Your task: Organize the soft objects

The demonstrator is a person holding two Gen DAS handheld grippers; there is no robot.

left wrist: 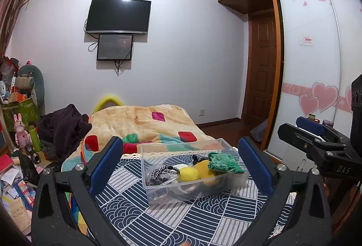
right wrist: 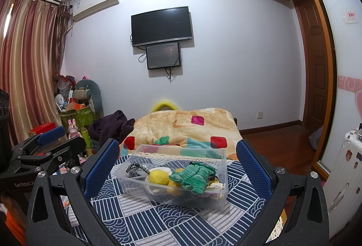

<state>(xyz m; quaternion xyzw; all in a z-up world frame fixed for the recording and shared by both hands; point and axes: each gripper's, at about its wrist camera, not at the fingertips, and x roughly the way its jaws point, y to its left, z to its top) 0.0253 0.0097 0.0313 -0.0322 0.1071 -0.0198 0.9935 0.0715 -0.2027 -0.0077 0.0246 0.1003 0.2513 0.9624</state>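
A clear plastic box (left wrist: 158,194) (right wrist: 217,198) stands on a blue-and-white patterned cloth (left wrist: 181,221) (right wrist: 158,218). In it lie a green knitted piece (left wrist: 224,163) (right wrist: 194,178), a yellow ball (left wrist: 189,174) (right wrist: 159,177), a black-and-white cord (left wrist: 164,171) (right wrist: 138,166) and other small soft things. My left gripper (left wrist: 181,160) is open and empty, held back from the box, jaws framing it. My right gripper (right wrist: 178,160) is open and empty, likewise in front of the box. Each gripper shows at the other view's edge.
A bed with a tan blanket with coloured patches (left wrist: 147,124) (right wrist: 187,126) lies beyond the cloth. Dark clothes (left wrist: 65,126) (right wrist: 113,124) and clutter pile at the left. A wardrobe with sliding doors (left wrist: 316,60) and a white suitcase (right wrist: 346,169) stand at the right.
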